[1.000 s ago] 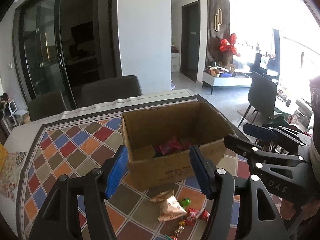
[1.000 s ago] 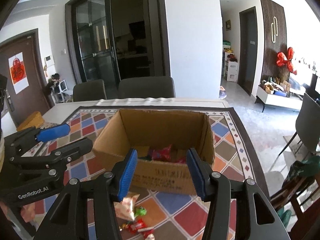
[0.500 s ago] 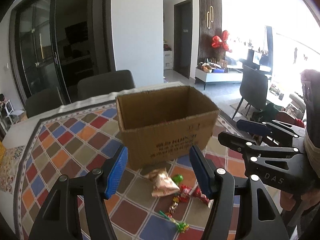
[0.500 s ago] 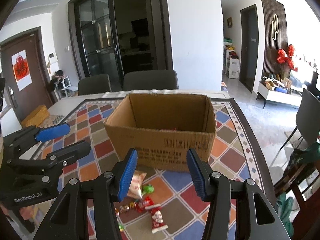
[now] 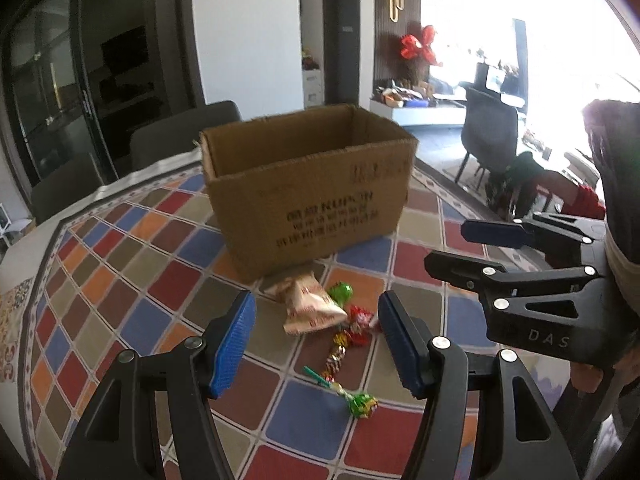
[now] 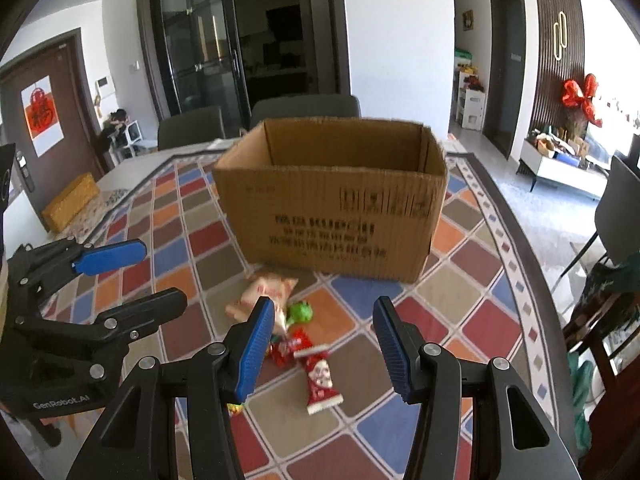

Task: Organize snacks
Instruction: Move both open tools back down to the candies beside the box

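- The cardboard box [image 5: 308, 184] is standing open-topped in the middle of both views on the checkered tablecloth [image 5: 132, 280]; dark print is running across its near face, too blurred to read.
- The snacks are lying loose just in front of the box: a pale packet [image 5: 310, 308] with red lettering I cannot make out, a green candy [image 5: 341, 291] beside it, red wrappers [image 5: 360, 326], and a green lollipop [image 5: 360, 402] lower in the left view.
- In the right view, a red-and-white wrapper [image 6: 320, 384] is sitting lowest in the pile.
- The left gripper [image 5: 316, 344] is hovering with its blue pads spread wide, holding nothing; "GenRobot.AI" is showing on its body at lower left of the right view.
- The right gripper [image 6: 324, 348] is likewise gaping, empty, above the pile; "DAS" is reading on its side at right of the left view.
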The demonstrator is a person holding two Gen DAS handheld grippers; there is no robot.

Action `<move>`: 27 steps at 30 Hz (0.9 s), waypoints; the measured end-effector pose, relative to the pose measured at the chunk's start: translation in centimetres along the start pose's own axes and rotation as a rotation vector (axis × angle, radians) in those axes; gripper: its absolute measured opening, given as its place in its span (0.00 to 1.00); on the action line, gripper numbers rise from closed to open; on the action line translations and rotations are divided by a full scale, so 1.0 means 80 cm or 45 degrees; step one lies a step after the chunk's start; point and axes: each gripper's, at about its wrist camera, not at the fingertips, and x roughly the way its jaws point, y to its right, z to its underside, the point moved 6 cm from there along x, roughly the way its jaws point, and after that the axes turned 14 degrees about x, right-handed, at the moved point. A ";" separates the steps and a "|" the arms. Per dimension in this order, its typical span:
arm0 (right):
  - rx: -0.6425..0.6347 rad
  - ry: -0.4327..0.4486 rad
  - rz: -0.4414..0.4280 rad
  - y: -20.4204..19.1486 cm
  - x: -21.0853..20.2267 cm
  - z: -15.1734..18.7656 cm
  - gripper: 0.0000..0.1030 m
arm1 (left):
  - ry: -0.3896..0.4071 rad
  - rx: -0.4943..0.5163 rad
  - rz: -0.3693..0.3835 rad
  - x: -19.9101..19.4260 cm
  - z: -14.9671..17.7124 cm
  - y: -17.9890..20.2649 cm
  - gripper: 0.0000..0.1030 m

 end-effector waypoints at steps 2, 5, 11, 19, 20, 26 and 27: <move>0.001 -0.019 0.002 0.002 0.003 0.008 0.51 | -0.018 0.013 0.018 0.005 0.005 0.003 0.61; -0.007 -0.053 0.012 0.001 0.010 0.019 0.51 | -0.049 0.034 0.046 0.015 0.014 0.009 0.60; -0.021 -0.124 0.036 0.006 0.027 0.041 0.51 | -0.095 0.074 0.109 0.033 0.031 0.015 0.57; -0.010 -0.237 0.042 0.011 0.055 0.067 0.51 | -0.160 0.106 0.194 0.064 0.048 0.021 0.47; -0.010 -0.246 0.043 0.011 0.059 0.069 0.51 | -0.168 0.108 0.201 0.067 0.049 0.020 0.46; -0.007 -0.306 0.045 0.013 0.079 0.080 0.51 | -0.207 0.095 0.268 0.091 0.059 0.019 0.38; -0.005 -0.315 0.046 0.013 0.081 0.081 0.51 | -0.211 0.095 0.272 0.094 0.060 0.020 0.38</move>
